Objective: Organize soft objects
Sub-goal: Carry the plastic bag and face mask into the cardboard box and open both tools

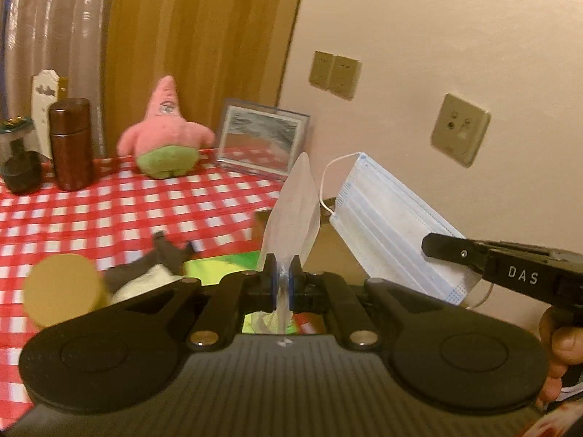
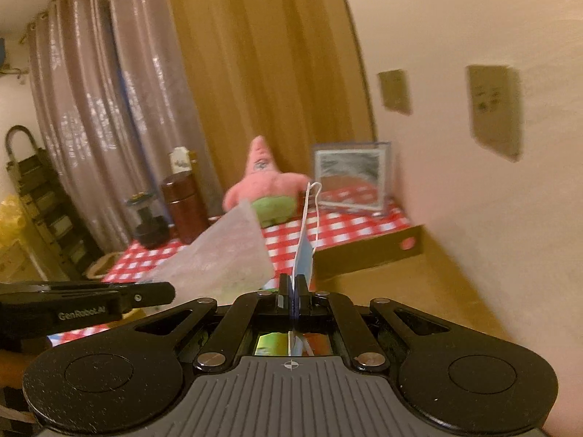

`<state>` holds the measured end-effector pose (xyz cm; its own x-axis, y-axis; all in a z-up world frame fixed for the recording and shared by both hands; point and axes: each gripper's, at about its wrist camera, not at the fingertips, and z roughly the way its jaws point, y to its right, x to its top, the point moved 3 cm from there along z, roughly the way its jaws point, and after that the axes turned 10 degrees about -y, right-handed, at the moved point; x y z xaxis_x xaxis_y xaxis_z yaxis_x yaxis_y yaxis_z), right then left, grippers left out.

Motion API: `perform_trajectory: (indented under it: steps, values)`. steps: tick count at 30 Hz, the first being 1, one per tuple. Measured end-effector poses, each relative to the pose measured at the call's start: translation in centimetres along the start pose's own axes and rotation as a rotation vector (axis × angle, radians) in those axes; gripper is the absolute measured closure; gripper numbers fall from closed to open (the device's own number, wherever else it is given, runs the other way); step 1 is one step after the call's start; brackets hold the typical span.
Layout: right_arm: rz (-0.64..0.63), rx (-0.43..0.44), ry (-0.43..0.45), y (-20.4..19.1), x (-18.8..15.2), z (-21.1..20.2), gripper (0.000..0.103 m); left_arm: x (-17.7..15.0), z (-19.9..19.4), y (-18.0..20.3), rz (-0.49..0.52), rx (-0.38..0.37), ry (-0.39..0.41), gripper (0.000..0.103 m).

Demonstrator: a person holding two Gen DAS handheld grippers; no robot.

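My left gripper (image 1: 282, 267) is shut on a clear plastic bag (image 1: 291, 207) and holds it upright above the red checked table (image 1: 109, 211). My right gripper (image 2: 293, 284) is shut on a white and blue face mask (image 2: 305, 255), seen edge-on here. In the left wrist view the mask (image 1: 393, 229) hangs flat to the right of the bag, pinched at its lower corner by the right gripper (image 1: 452, 249). In the right wrist view the bag (image 2: 226, 258) sits left of the mask, with the left gripper (image 2: 160, 293) below it.
A pink and green starfish plush (image 1: 165, 134) stands at the table's back, next to a framed picture (image 1: 262, 138). A brown cylinder (image 1: 71, 144) and a dark jar (image 1: 20, 167) stand at the back left. A tan disc (image 1: 62, 291) and a dark and white soft thing (image 1: 145, 273) lie near. The wall is close on the right.
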<state>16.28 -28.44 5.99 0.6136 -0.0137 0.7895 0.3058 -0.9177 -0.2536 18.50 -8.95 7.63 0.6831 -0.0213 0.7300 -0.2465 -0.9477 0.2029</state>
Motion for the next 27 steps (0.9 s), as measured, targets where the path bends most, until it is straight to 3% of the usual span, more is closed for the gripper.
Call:
perform_trajectory:
  steps: [8, 17, 22, 24, 27]
  values:
    - [-0.026, -0.088, -0.012, 5.2, 0.7, -0.7, 0.102, 1.5, 4.0, 4.3, -0.022, -0.074, -0.019, 0.099]
    - [-0.031, -0.125, -0.049, 9.1, 0.0, 1.3, 0.102, 2.8, 9.2, 7.4, -0.086, -0.136, -0.052, 0.099]
    - [-0.028, -0.136, -0.073, 10.5, -0.6, 2.4, 0.102, 2.6, 11.9, 8.3, -0.080, -0.125, -0.094, 0.097]
    - [-0.027, -0.141, -0.085, 11.0, -0.8, 3.0, 0.102, 2.2, 12.7, 8.3, -0.069, -0.103, -0.116, 0.089]
    - [-0.022, -0.146, -0.100, 11.4, -1.2, 3.5, 0.102, 1.5, 13.0, 7.7, -0.056, -0.078, -0.127, 0.085]
